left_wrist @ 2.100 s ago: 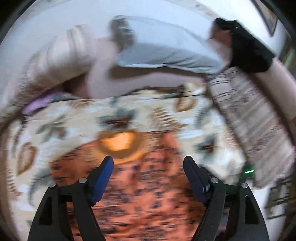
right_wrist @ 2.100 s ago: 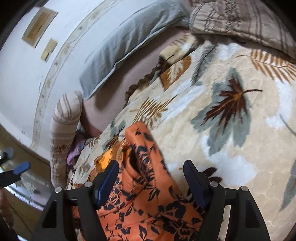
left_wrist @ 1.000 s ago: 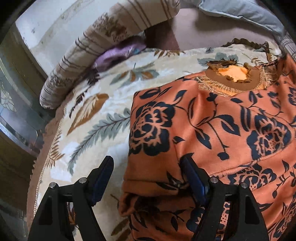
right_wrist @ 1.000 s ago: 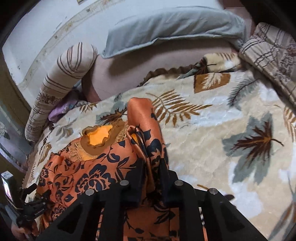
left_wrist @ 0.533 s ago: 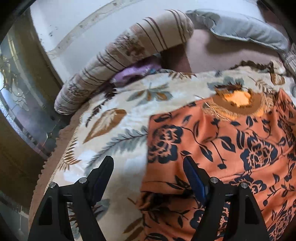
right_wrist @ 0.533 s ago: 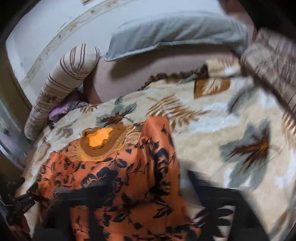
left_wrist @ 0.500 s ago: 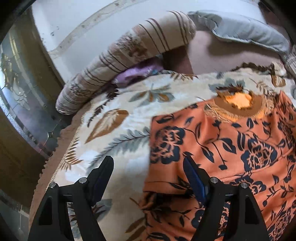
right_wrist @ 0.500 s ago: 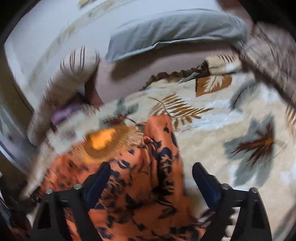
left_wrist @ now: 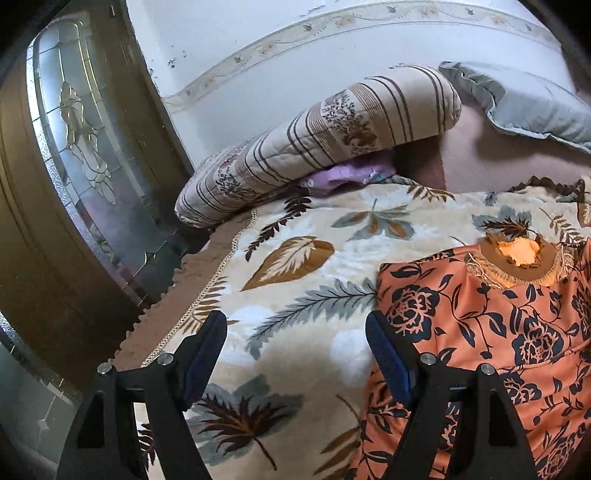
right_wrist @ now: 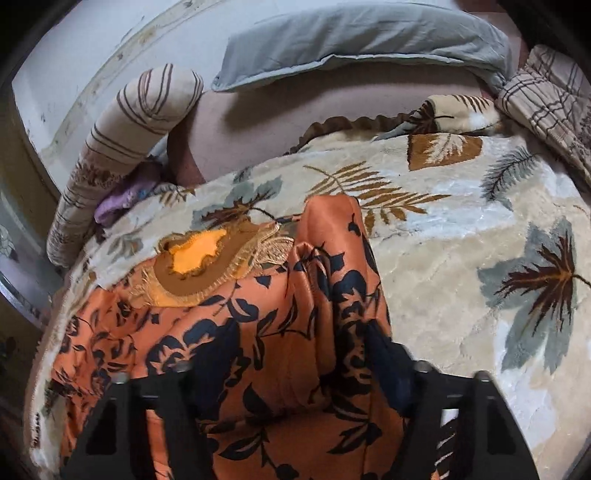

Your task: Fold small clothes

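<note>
Leaf-patterned cream blanket (left_wrist: 303, 280) spread over the bed. Striped bolster (left_wrist: 321, 144) lying along the white wall (left_wrist: 258, 29), purple cloth (left_wrist: 343, 175) tucked beneath it. Grey pillow (right_wrist: 354, 40) beside the bolster. Checked cushion (right_wrist: 550, 96) at far right. Wooden door with patterned glass (left_wrist: 81, 147) at left.

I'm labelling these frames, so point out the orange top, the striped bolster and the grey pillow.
orange top (right_wrist: 280, 332): right wrist view, on its floral front.
striped bolster (left_wrist: 332, 140): left wrist view, on its middle.
grey pillow (right_wrist: 354, 37): right wrist view, on its top face.
</note>
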`<state>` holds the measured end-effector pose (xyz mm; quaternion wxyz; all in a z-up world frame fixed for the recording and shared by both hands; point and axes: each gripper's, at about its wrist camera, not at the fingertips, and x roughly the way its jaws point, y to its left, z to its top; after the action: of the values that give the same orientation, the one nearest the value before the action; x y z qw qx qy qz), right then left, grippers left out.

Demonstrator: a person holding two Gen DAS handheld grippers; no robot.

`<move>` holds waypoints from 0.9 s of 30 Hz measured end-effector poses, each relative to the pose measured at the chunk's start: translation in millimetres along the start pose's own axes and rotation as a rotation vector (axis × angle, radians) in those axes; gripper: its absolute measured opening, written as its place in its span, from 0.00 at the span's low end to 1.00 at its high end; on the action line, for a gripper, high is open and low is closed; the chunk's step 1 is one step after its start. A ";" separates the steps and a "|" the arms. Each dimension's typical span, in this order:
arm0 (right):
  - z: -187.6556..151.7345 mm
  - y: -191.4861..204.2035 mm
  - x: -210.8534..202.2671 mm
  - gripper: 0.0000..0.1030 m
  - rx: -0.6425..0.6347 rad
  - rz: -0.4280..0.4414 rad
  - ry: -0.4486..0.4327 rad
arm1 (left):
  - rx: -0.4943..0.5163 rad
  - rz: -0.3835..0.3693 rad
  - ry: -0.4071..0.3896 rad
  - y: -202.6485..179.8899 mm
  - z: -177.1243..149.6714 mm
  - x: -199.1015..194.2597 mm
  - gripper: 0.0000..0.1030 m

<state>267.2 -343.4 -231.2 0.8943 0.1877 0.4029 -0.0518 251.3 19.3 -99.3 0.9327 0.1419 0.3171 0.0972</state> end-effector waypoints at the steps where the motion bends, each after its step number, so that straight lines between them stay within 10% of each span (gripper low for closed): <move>1: -1.0 0.0 1.9 0.31 -0.013 -0.027 0.006 | 0.001 0.001 -0.001 -0.3 0.3 -0.9 0.76; 18: 2.7 3.1 -18.3 0.14 -0.033 -0.114 -0.058 | 0.011 0.009 -0.017 -7.1 5.5 -6.7 0.76; 27: 3.5 -14.9 3.3 0.20 0.013 -0.109 0.078 | 0.067 -0.040 0.100 -38.9 1.4 52.7 0.77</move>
<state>268.2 -358.3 -235.9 0.8724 0.1729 0.4470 -0.0957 296.8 -3.3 -140.7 0.9121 0.1616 0.3692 0.0750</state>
